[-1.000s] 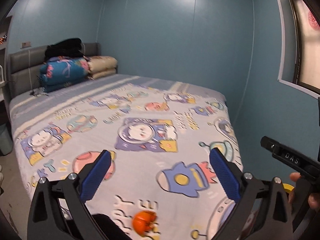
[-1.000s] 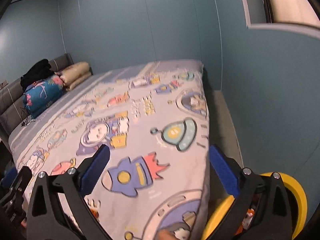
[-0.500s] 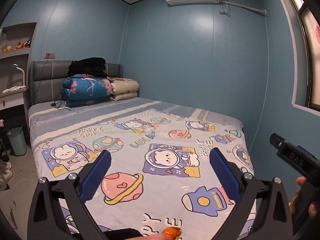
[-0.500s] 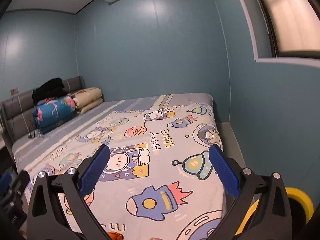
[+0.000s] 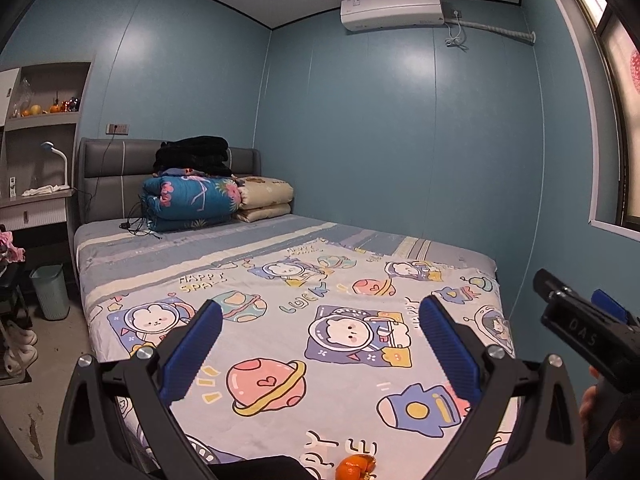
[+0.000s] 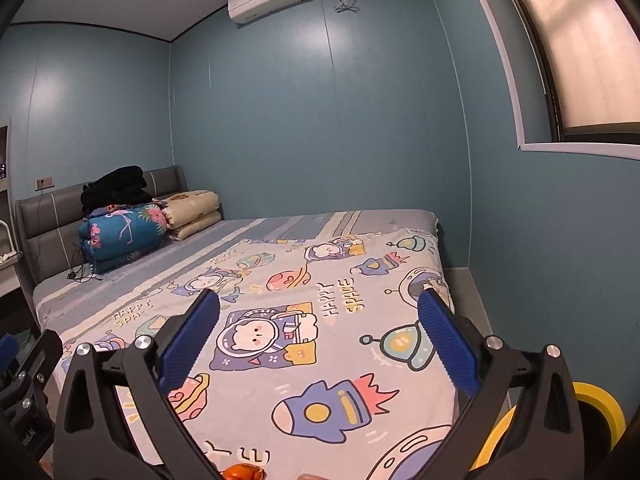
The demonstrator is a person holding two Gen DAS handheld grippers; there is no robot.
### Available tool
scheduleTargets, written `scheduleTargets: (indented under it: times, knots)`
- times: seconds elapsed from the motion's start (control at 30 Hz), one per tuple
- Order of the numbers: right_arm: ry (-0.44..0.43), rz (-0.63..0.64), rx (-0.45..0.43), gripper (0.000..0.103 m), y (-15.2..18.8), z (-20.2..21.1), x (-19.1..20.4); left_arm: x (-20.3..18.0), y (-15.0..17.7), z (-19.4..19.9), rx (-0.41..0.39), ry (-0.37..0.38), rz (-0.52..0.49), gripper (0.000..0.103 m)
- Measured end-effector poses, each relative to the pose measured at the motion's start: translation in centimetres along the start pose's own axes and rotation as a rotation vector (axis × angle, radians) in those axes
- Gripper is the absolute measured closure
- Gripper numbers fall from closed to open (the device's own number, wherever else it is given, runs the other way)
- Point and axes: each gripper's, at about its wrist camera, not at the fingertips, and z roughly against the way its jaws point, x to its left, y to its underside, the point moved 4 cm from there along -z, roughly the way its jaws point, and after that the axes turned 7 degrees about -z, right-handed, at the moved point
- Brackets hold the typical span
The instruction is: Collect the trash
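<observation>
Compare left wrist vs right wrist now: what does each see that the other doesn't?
Left wrist only: wall shelf with fruit, desk lamp, teal wastebasket, shoes on the floor, and the right tool at the frame's right edge.

Right wrist only: yellow bin on the floor beside the bed, and a sliver of the left tool at the left edge.

Both: cartoon bedspread, folded blue quilt, air conditioner, orange peel at the near bed edge. Each view's own tool is open and empty.

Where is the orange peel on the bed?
The orange peel lies on the bedspread at the near edge of the bed, at the bottom of both wrist views, just below the "HAPPY" lettering and between the open left gripper's arms.
</observation>
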Motion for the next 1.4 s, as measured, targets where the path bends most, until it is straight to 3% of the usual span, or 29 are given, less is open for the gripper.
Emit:
scheduleTargets:
  times: [0.43,1.4]
  knots:
    - [-0.002,0.012,0.005,0.008,0.3,0.8,0.1,-0.2,-0.4,1.9,-0.030,-0.002,-0.006,0.008]
    - [0.029,0.028,0.016,0.008,0.7,1.2,0.1,0.5,-0.2,2.5,-0.016,0.009,0.026,0.008]
